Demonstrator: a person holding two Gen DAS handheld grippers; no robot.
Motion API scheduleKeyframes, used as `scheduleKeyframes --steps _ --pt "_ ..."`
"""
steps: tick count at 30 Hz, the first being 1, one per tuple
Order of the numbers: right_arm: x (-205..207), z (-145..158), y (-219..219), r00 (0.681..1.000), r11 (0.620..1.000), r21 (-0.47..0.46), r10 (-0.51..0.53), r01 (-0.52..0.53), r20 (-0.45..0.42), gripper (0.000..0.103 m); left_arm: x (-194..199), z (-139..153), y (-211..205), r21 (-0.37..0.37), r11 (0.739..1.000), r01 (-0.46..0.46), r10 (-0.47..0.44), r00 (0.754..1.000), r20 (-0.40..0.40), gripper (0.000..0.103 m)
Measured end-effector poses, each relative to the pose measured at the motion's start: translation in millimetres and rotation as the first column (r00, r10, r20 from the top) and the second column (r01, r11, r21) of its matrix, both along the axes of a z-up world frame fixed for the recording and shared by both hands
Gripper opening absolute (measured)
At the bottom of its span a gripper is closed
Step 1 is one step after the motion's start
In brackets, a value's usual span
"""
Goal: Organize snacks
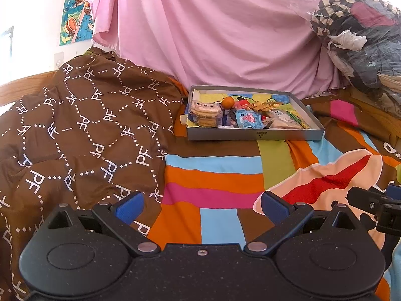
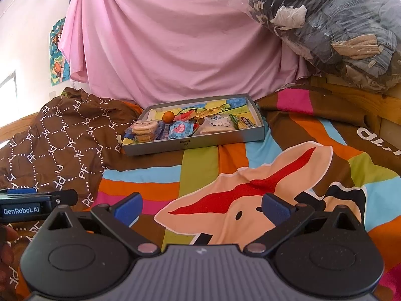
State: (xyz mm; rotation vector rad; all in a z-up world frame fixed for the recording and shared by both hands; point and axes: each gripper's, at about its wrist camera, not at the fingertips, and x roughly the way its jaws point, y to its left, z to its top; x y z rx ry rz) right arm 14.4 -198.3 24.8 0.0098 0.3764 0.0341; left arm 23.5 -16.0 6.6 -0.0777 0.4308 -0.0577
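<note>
A striped bedspread (image 1: 213,175) filled the lower frame. At centre sat a grey tray (image 1: 253,134) already holding cookie packs (image 1: 204,115), pouches and a small orange (image 1: 227,102). The left gripper (image 1: 201,207) and right gripper (image 2: 201,207) hung low, fingers spread, empty: gathered, or awaiting sorting.

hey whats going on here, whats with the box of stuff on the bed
A person holds two grippers over a striped bedspread. The left gripper and right gripper are both open and empty, well short of the grey tray. The snacks all sit inside it: packed cookies, a small orange, a blue packet. Whether the sorting is finished or still ahead can't be told.
</note>
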Motion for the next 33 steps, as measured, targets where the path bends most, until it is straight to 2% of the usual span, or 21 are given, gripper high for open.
scheduleKeyframes --steps 7,16,33 --pt "-0.1 0.1 0.4 1.000 1.000 -0.001 -0.001 0.001 0.000 0.103 -0.2 0.7 0.2 -0.008 1.000 -0.004 0.004 1.000 -0.012 0.100" --pt "-0.9 -0.1 0.8 1.000 1.000 -0.005 0.003 -0.003 -0.003 0.103 3.3 -4.6 0.3 -0.044 0.999 -0.005 0.002 0.996 -0.084 0.100" --pt "0.1 -1.0 0.4 1.000 1.000 -0.012 0.008 -0.008 -0.010 0.103 3.7 -5.8 -1.1 -0.037 0.999 -0.022 0.019 0.995 -0.101 0.100"
